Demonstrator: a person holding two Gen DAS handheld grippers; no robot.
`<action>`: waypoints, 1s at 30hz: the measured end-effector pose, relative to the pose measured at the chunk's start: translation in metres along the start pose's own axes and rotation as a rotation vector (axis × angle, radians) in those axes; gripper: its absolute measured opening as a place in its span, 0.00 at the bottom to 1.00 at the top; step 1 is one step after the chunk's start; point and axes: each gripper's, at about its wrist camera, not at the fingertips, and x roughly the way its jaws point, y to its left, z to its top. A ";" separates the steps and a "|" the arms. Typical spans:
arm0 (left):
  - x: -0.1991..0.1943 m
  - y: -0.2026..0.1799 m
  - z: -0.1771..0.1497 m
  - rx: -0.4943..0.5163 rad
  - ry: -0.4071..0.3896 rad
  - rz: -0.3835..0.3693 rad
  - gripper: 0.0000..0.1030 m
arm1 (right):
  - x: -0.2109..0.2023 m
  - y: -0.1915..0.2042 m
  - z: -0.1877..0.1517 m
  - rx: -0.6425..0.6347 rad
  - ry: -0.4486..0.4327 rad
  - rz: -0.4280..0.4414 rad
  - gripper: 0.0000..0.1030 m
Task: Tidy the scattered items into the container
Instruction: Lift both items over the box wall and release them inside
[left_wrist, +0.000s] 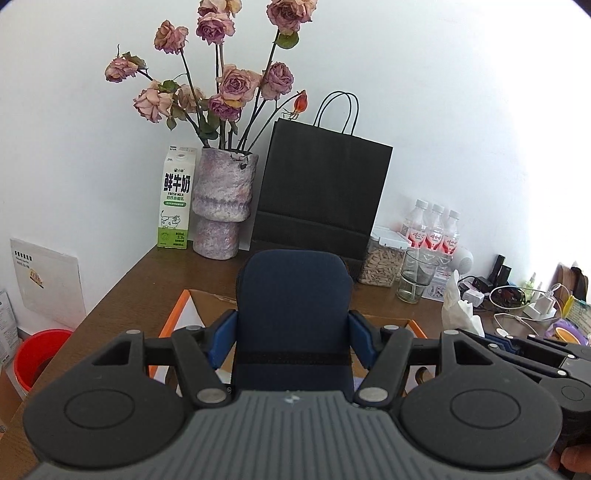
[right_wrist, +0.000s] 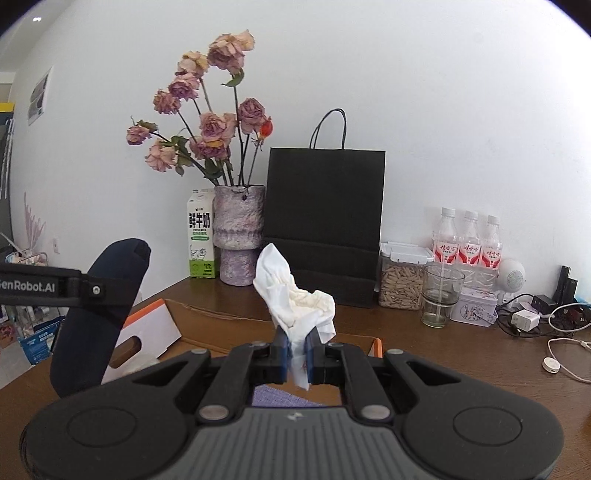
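My left gripper (left_wrist: 292, 338) is shut on a dark navy zip case (left_wrist: 293, 314), held upright above an open cardboard box with orange-edged flaps (left_wrist: 177, 314). The same navy case (right_wrist: 103, 314) shows at the left of the right wrist view, clamped by the left gripper's fingers (right_wrist: 74, 288). My right gripper (right_wrist: 297, 354) is shut on a crumpled white tissue (right_wrist: 295, 295), which sticks up above its pads over the box (right_wrist: 155, 325). In the left wrist view the tissue (left_wrist: 458, 306) and the right gripper (left_wrist: 517, 343) appear at the right. Something lilac lies inside the box (right_wrist: 284, 398).
Along the wall on the wooden desk (right_wrist: 443, 350) stand a milk carton (left_wrist: 175, 199), a vase of dried roses (left_wrist: 223, 203), a black paper bag (left_wrist: 321, 192), a jar of seeds (right_wrist: 402, 277), a glass (right_wrist: 441, 295), three bottles (right_wrist: 467, 240), chargers and cables (right_wrist: 532, 317). A red bucket (left_wrist: 40, 358) sits below left.
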 end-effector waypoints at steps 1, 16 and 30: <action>0.010 0.000 0.001 -0.001 0.011 0.008 0.63 | 0.009 -0.003 0.001 0.005 0.009 0.002 0.08; 0.084 0.008 -0.035 0.010 0.176 0.045 0.63 | 0.056 -0.032 -0.024 0.099 0.128 0.058 0.08; 0.068 -0.012 -0.043 0.099 0.091 0.072 1.00 | 0.050 -0.027 -0.028 0.099 0.129 0.045 0.80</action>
